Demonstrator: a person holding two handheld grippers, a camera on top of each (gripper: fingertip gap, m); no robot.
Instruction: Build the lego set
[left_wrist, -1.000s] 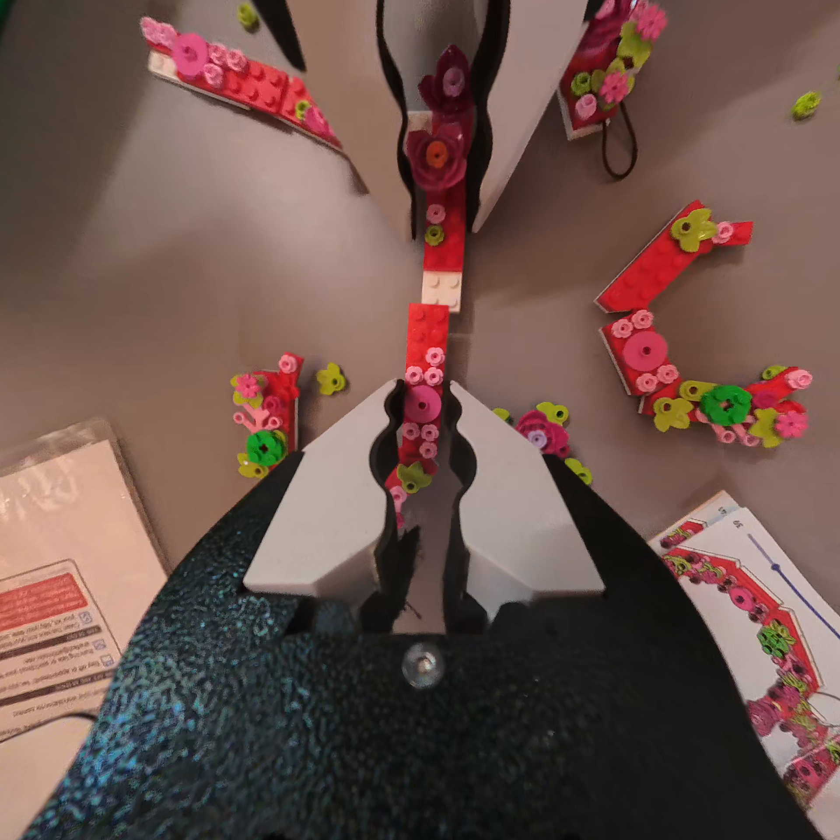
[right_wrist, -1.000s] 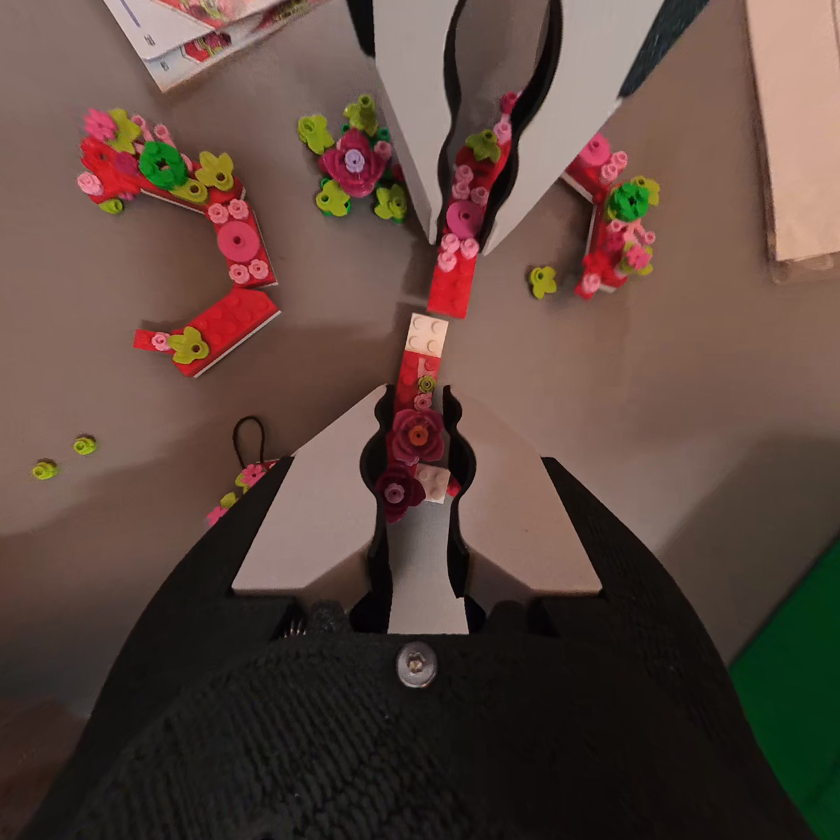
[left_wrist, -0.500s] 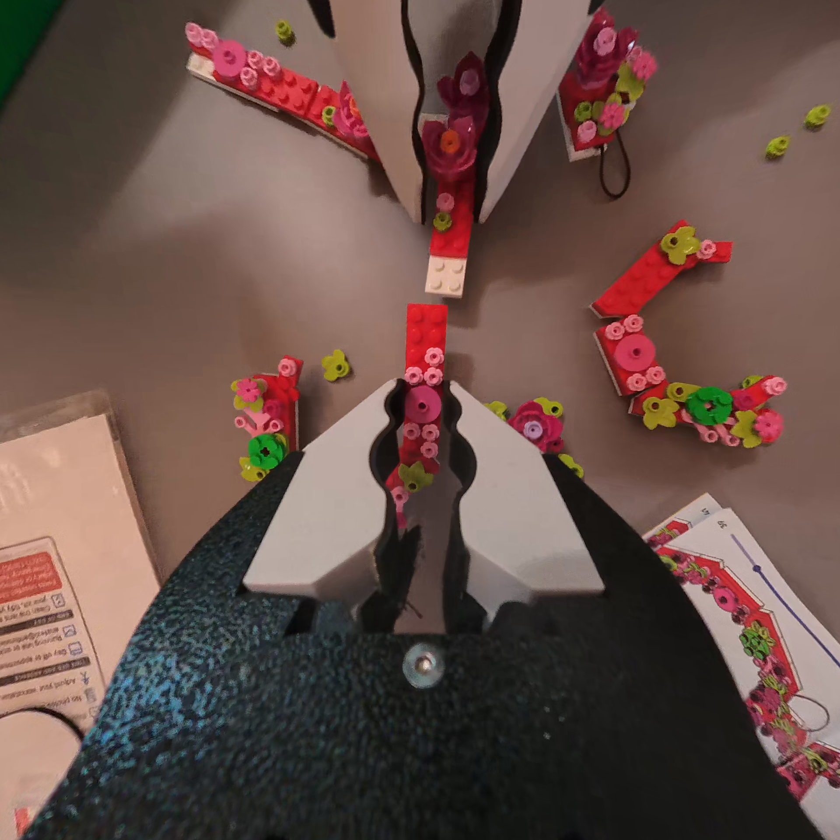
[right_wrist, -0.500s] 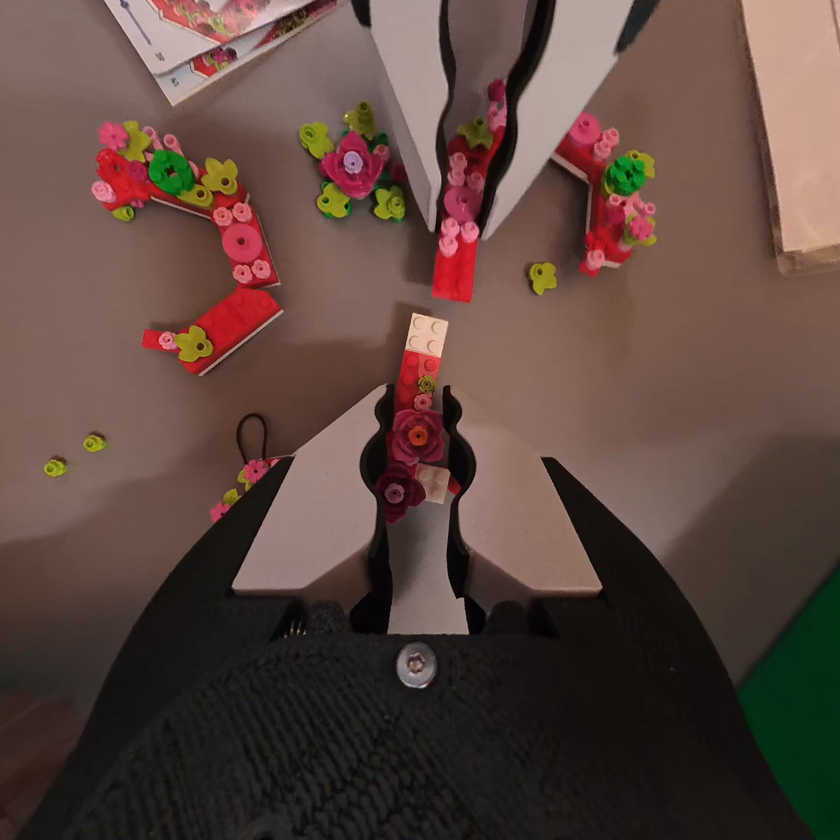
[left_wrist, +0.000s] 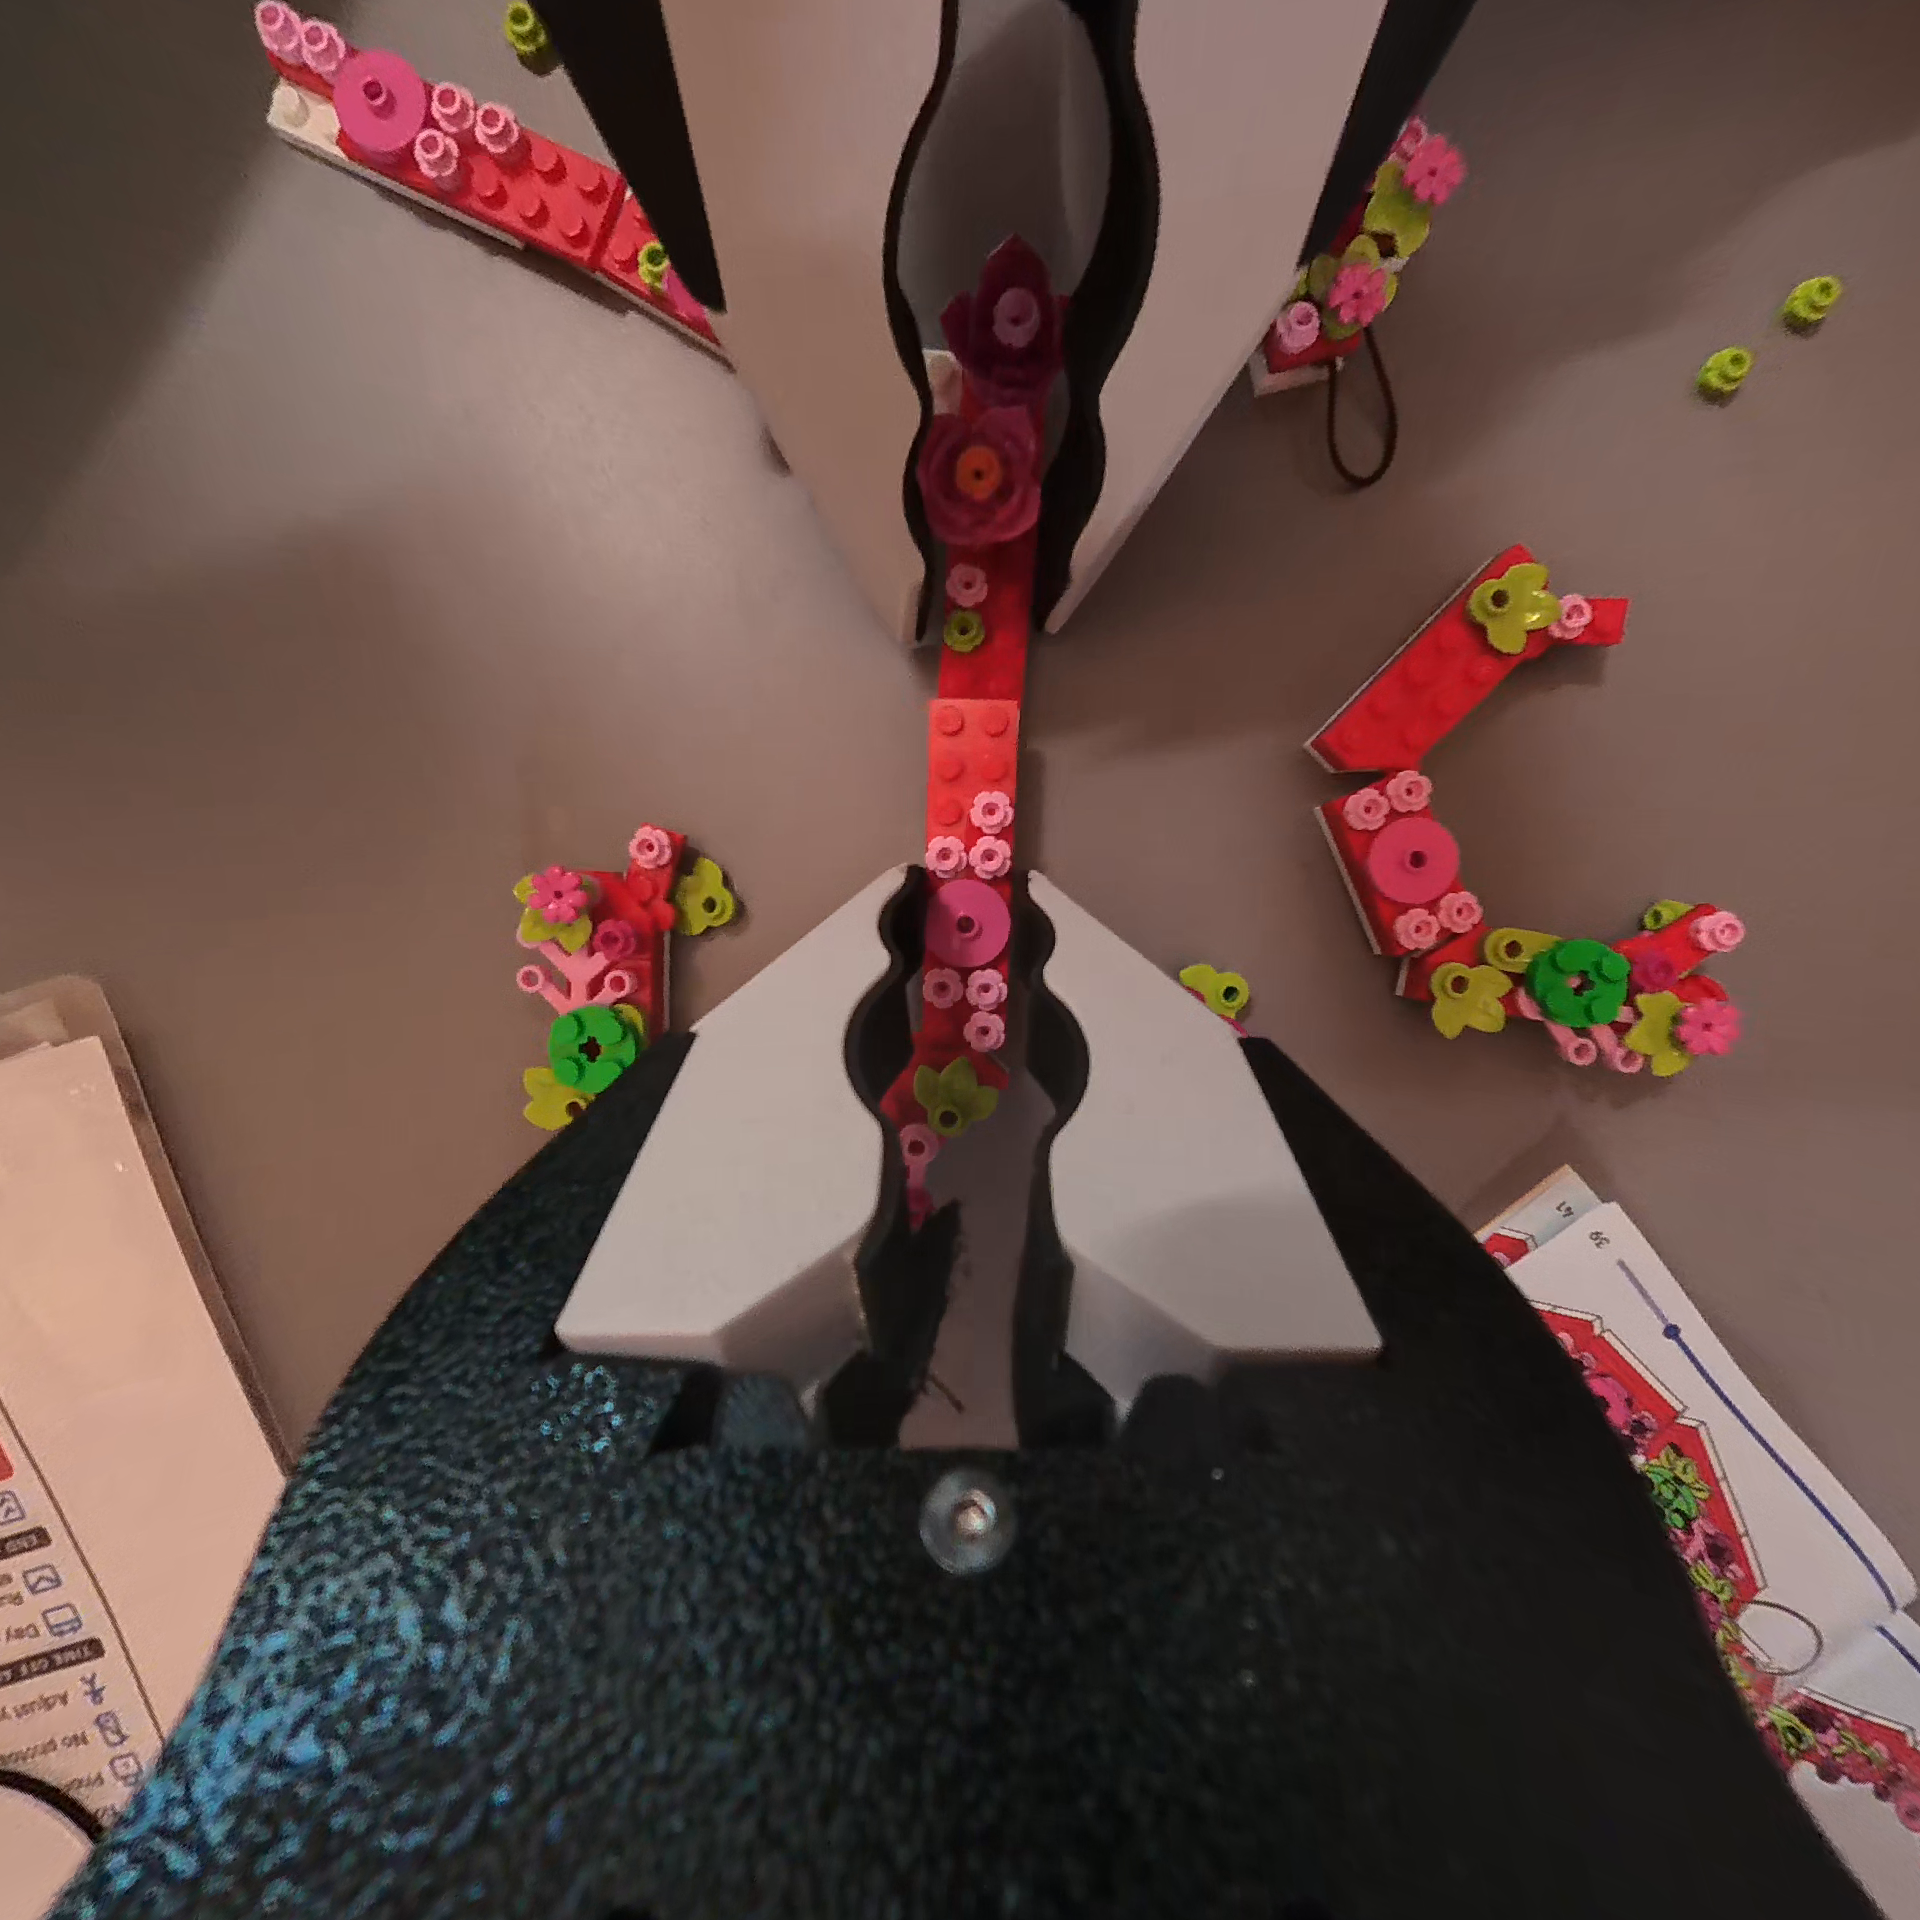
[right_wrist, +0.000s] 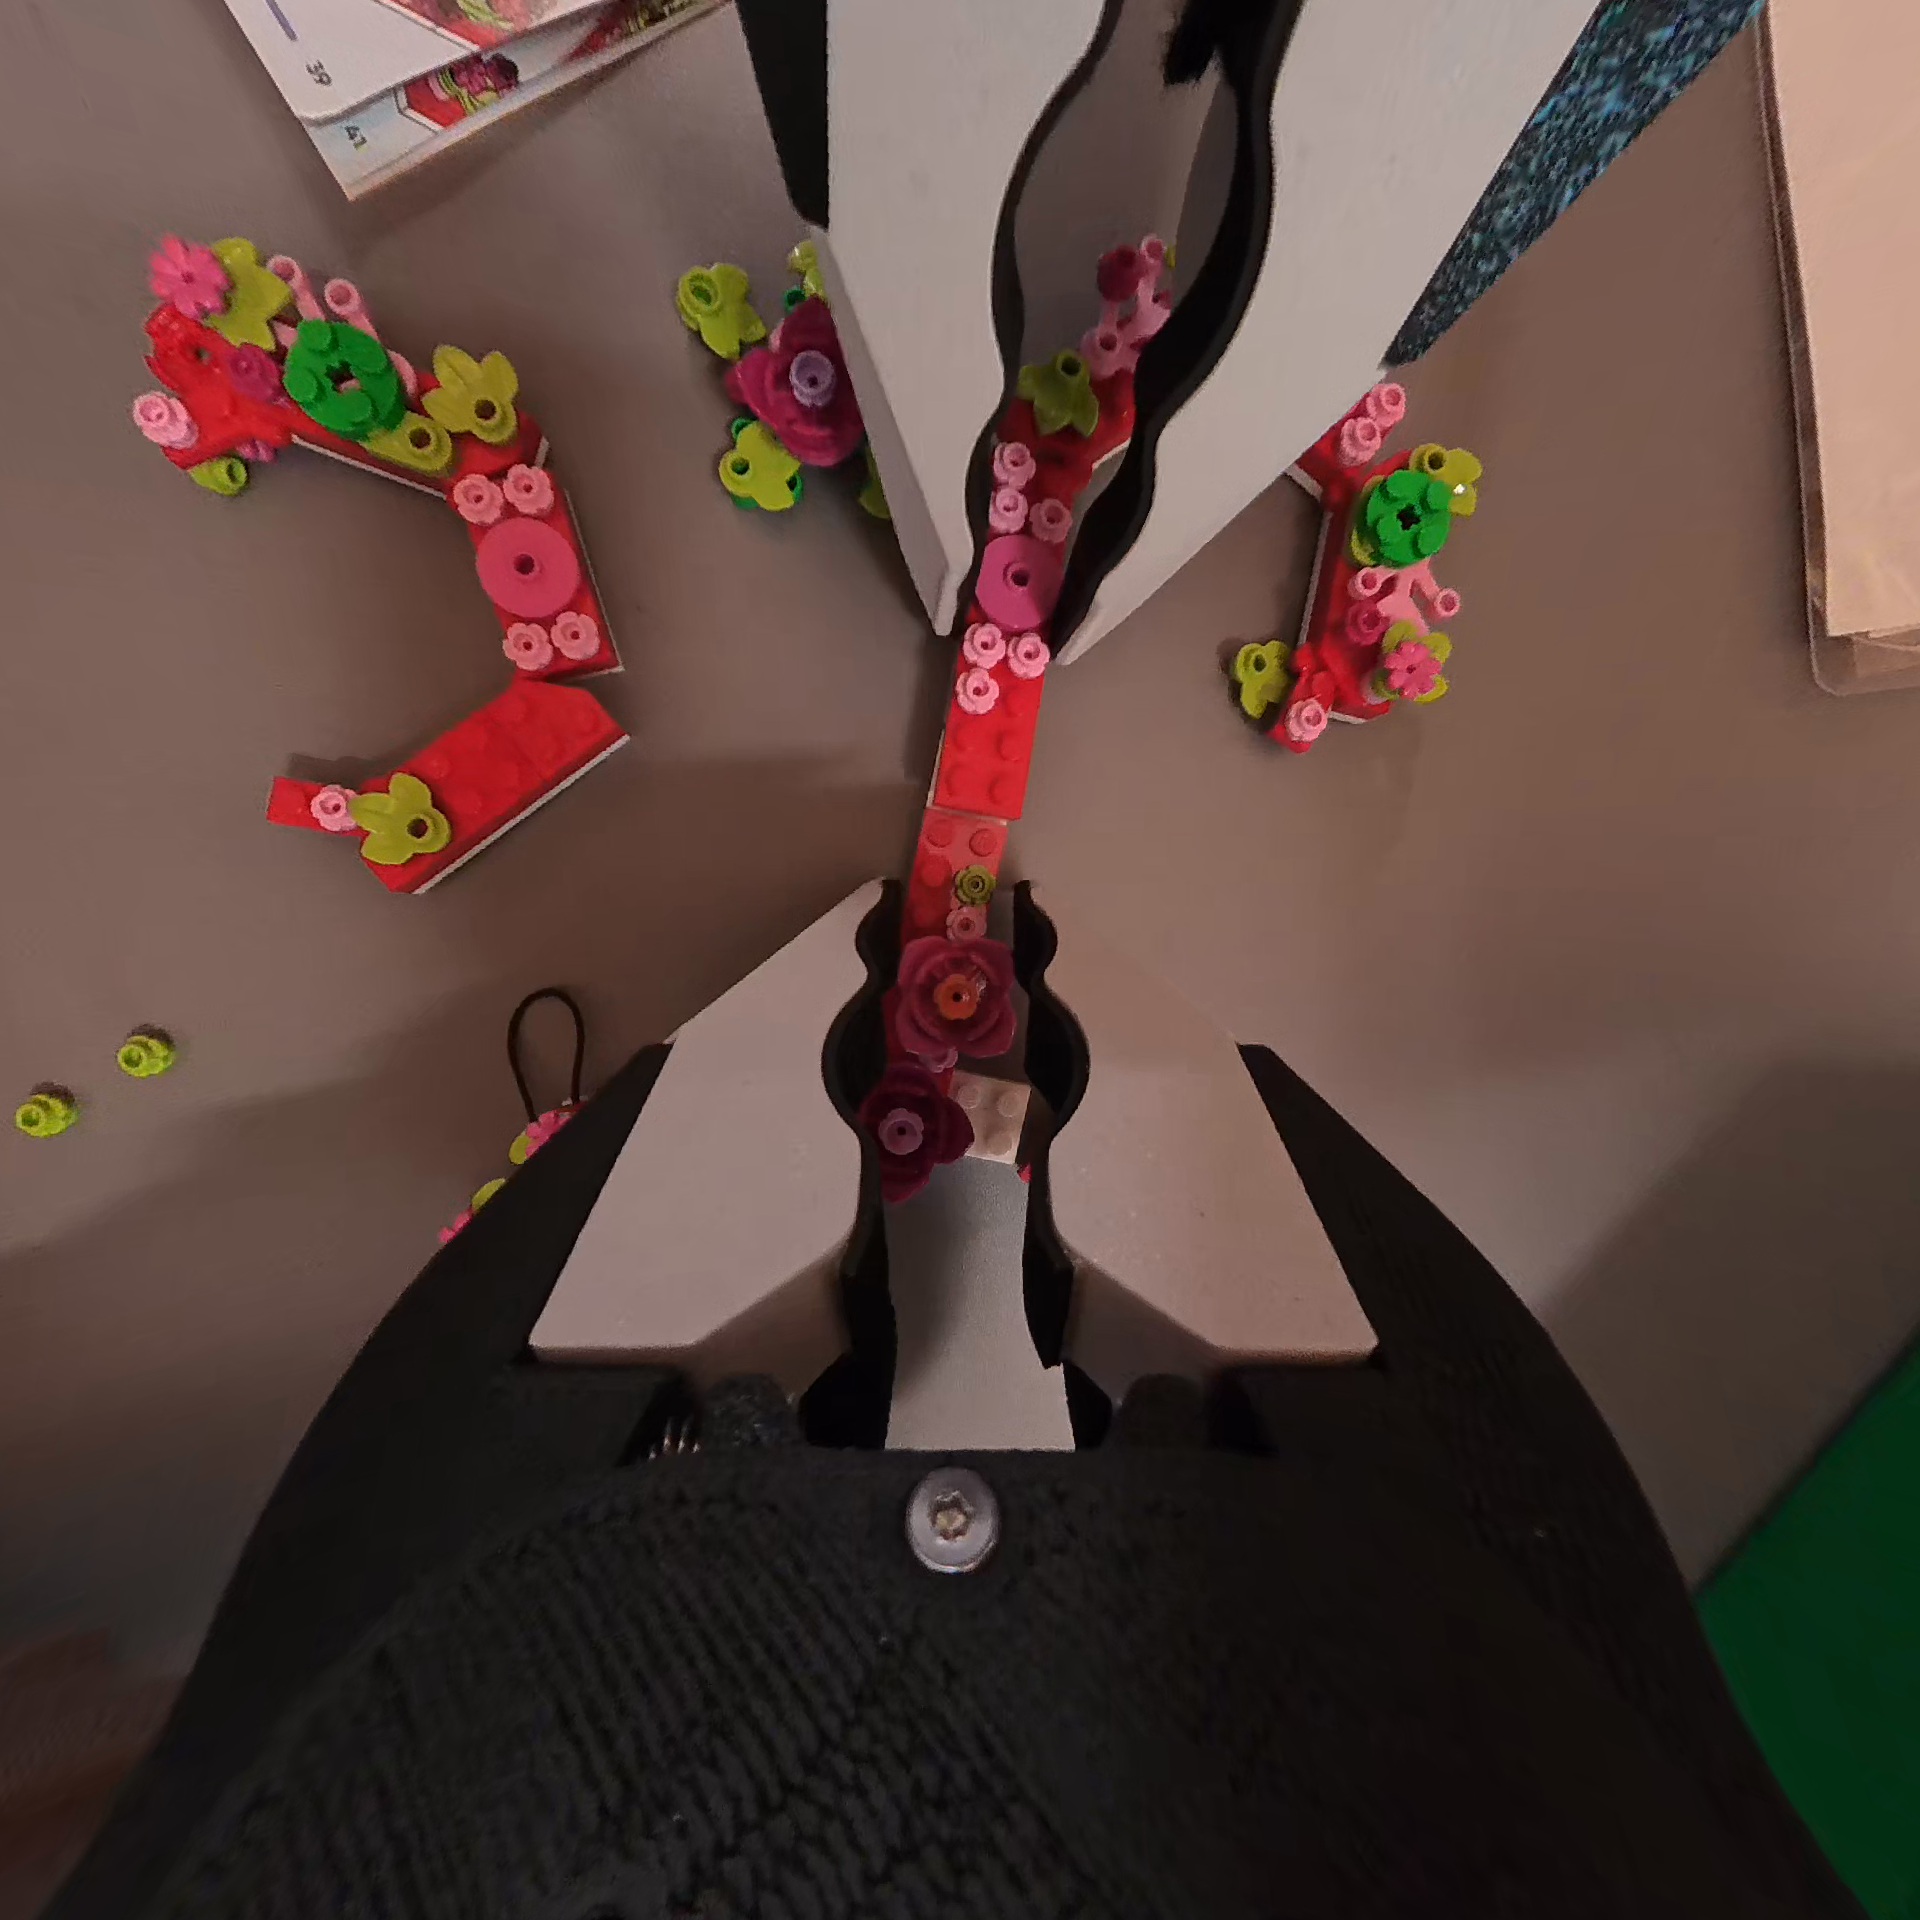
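My left gripper (left_wrist: 971, 888) is shut on a red lego strip with pink flowers (left_wrist: 974, 769), held above the grey table. My right gripper (left_wrist: 982, 629) faces it from the far side and is shut on a red strip with dark magenta roses (left_wrist: 977, 473). The two strips meet end to end in one line, and the left strip's bare end lies over the right strip's white end. In the right wrist view my right gripper (right_wrist: 951, 888) holds the rose strip (right_wrist: 951, 997), and the left gripper (right_wrist: 1008, 634) holds the pink-flower strip (right_wrist: 987, 748) opposite.
A curved red flower segment (left_wrist: 1455, 862) lies at the right. A short segment with a green flower (left_wrist: 603, 966) lies at the left and a long strip (left_wrist: 468, 156) at the far left. The instruction booklet (left_wrist: 1766, 1455) and a paper packet (left_wrist: 94, 1299) lie near me. Loose lime pieces (left_wrist: 1725, 369) are scattered. The gap from one gripper's tips to the other's is roughly 4 centimetres.
The two grippers have moved toward each other. The gap between the strips has closed, and the white end plate is now covered by the other strip's red end.
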